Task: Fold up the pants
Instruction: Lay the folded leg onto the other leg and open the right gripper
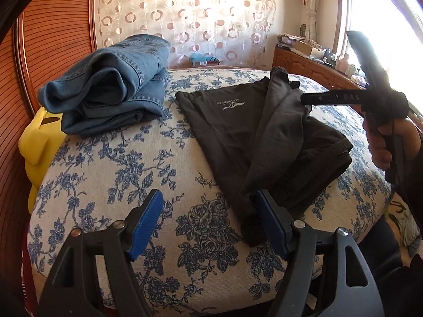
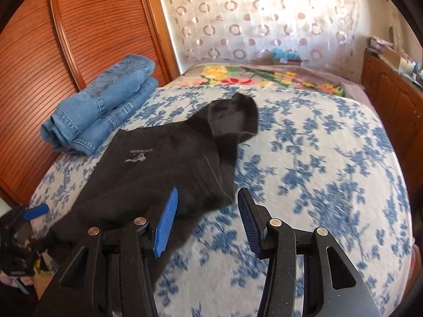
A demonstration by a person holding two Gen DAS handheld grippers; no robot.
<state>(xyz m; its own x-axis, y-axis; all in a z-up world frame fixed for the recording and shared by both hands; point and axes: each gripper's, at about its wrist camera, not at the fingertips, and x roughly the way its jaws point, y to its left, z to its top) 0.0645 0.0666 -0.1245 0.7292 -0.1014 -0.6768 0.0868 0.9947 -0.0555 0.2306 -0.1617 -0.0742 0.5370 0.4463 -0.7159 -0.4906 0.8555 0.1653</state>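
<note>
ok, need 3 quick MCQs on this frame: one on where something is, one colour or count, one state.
1. Where do the folded blue jeans lie?
A. on the bed by the wooden slatted panel
B. on the wooden cabinet
C. on top of the black pants

2. What colour are the pads on the left gripper fingers?
A. red
B. blue
C. yellow

3. What is between the right gripper fingers?
A. a fold of black cloth, clamped
B. the jeans' hem
C. nothing, they stand apart over the bedspread

Key:
1 A, the jeans sit on the floral bedspread at its edge next to the panel.
2 B, both pads show blue.
3 C, the black pants lie beyond the left pad, unpinched.
</note>
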